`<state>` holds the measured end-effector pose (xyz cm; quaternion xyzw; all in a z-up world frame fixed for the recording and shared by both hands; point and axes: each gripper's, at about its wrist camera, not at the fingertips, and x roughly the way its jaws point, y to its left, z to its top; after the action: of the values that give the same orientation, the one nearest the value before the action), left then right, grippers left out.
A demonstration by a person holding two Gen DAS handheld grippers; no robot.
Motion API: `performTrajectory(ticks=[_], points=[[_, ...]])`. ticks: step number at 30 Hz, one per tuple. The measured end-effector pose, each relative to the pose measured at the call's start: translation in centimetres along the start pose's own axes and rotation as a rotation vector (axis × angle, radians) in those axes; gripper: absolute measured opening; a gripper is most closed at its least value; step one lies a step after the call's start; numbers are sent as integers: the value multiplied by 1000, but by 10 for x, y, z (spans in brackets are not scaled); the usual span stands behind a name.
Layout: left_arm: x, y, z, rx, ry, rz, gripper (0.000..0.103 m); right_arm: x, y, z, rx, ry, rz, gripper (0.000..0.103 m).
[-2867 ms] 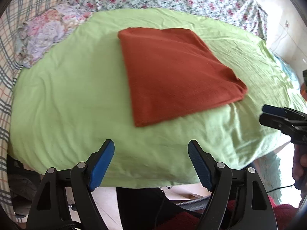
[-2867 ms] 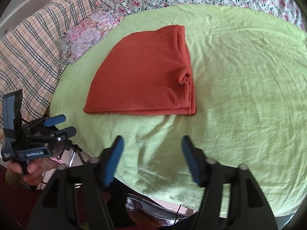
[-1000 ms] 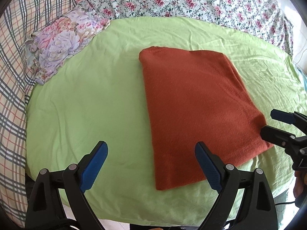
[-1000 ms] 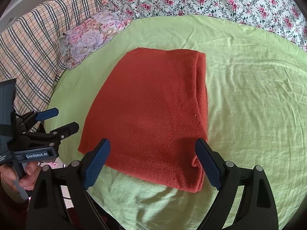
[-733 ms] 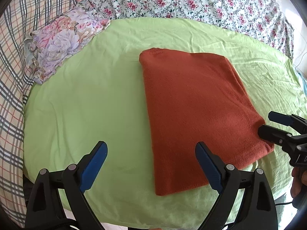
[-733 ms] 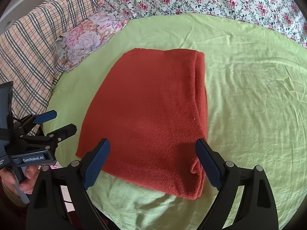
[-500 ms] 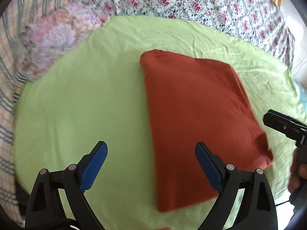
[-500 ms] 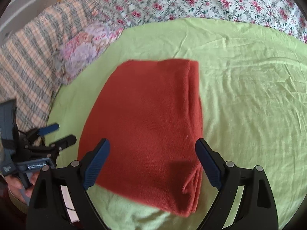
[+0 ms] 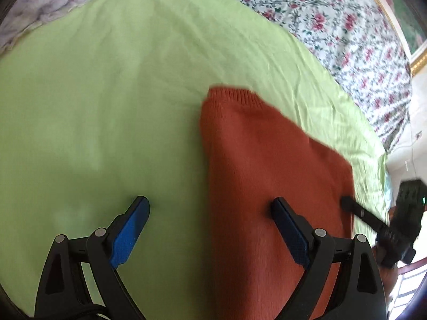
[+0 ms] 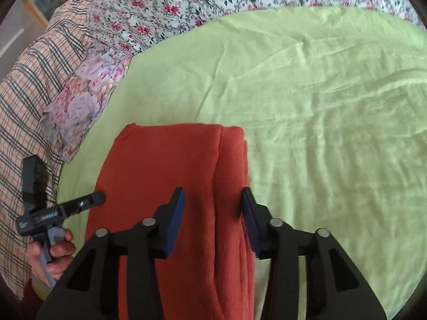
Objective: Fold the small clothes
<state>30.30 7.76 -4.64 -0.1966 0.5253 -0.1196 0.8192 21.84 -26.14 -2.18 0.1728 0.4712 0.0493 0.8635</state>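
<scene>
Folded red sweater [image 10: 170,186] lies on green sheet [image 10: 307,93], lower centre in the right wrist view, which alone shows a plaid blanket [image 10: 29,85] at upper left and a hand [image 10: 50,256] at lower left. Right gripper [image 10: 213,208]: jaws closing, the sweater's thick right fold between them. Left gripper [image 9: 210,213]: jaws wide apart straddling the sweater's left edge, gripping nothing.

The near end of the folded red garment [image 10: 170,186] runs off the bottom edge in both views, behind the gripper frames. In the left wrist view its far edge is smeared, and the right gripper [image 9: 349,204] is a dark blur, its finger gap unreadable.
</scene>
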Motion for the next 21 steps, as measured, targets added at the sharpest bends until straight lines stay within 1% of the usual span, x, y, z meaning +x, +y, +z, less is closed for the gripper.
performTrajectory(ticks=[1, 2, 3, 4, 5, 7, 9, 13, 15, 18, 19, 21], points=[[5, -4, 10, 14, -6, -4, 91, 3, 0, 1, -4, -2, -4, 30], [8, -7, 17, 26, -12, -6, 76, 3, 0, 2, -11, -7, 0, 15], [13, -11, 25, 45, -21, -4, 56, 2, 2, 3, -16, -15, 12, 14], [16, -16, 30, 54, -11, -17, 8, -2, 3, 5, -21, -32, 25, 12], [18, -20, 35, 52, -4, -24, 8, -10, 6, 6, -33, -58, 44, 11], [10, -30, 38, 92, -69, 2, 6, -28, 14, 6, -59, -107, 71, 10], [4, -36, 36, 130, -123, 39, 5, -36, 16, 6, -77, -128, 65, 10], [14, -34, 35, 123, -130, 81, 5, 1, -2, 1, -50, -36, -6, 10], [21, -33, 37, 133, -128, 110, 5, 10, -6, 0, -38, -40, 1, 11], [23, -33, 41, 146, -131, 151, 6, 9, -5, 2, -31, -44, -12, 12], [20, -34, 42, 142, -129, 150, 7, 8, -5, 3, -28, -40, -16, 12], [7, -35, 40, 132, -144, 147, 12, -1, -4, 1, -16, -45, -28, 15]])
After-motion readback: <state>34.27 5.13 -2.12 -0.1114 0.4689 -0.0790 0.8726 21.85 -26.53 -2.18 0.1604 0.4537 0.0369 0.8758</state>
